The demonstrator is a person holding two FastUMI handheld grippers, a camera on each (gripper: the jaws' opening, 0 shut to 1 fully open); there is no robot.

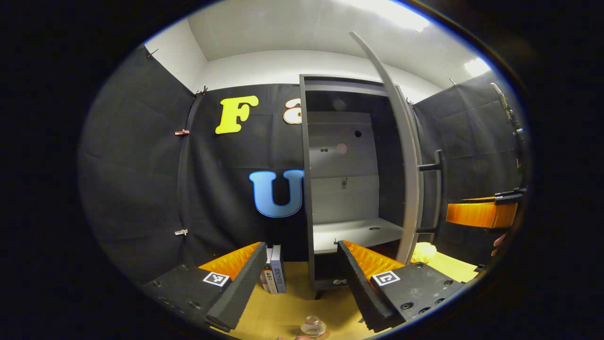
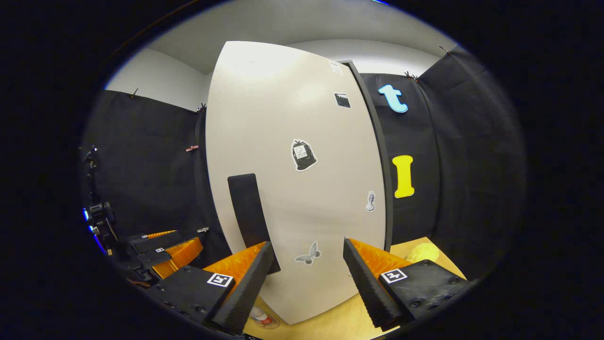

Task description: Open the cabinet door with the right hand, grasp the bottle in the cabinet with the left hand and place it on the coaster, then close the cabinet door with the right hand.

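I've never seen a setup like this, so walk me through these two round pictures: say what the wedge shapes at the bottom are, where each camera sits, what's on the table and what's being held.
Each picture comes from a camera riding on a hand-held two-finger gripper, looking forward along its fingers. The wedges are those fingers. The left gripper faces the open cabinet, whose shelf looks bare. The right gripper faces the front of the swung-open cabinet door, near its dark handle. On the wooden table stand some books; a bottle sits at the near edge, and something yellow lies beside the cabinet. Both grippers are open, holding nothing.
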